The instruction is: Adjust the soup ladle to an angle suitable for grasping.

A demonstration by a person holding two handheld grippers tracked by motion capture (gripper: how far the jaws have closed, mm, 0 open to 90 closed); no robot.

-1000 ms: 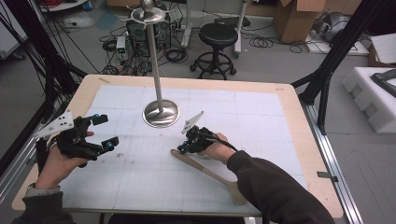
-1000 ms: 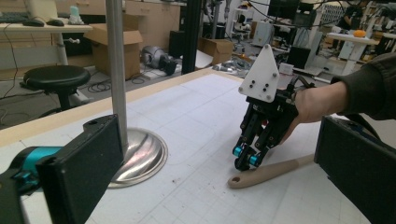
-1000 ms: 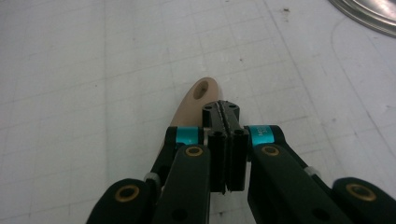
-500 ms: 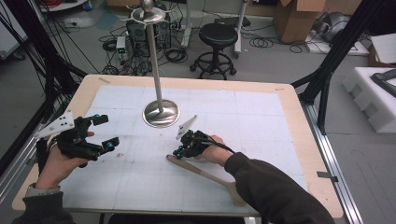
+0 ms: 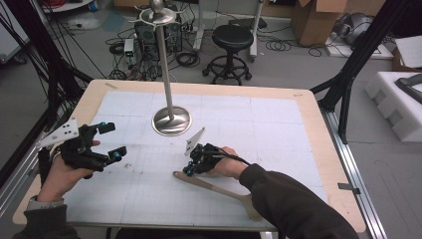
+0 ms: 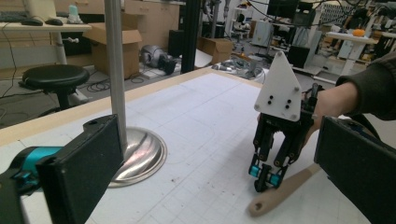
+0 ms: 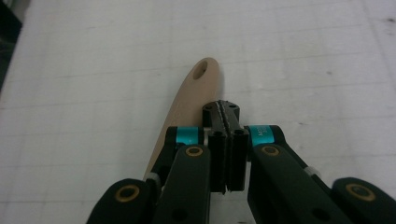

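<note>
Wooden spatula (image 5: 219,185), pale and smooth, with a rounded handle end pierced by a hole, lies flat on the white gridded mat (image 5: 278,129) in the lower middle of the high view, its blade end running under the dark sleeve (image 5: 293,209). Right gripper (image 5: 191,169), black with teal bands, has its ribbed jaws pressed together with nothing between them, tips poised just over the handle near the hole; left gripper (image 5: 110,141), at the left of the frame, is held with jaws wide apart, well away. Polished metal stand base (image 5: 171,121) sits above centre; bare mat lies to the right, wooden table edge (image 5: 323,134) beyond.
</note>
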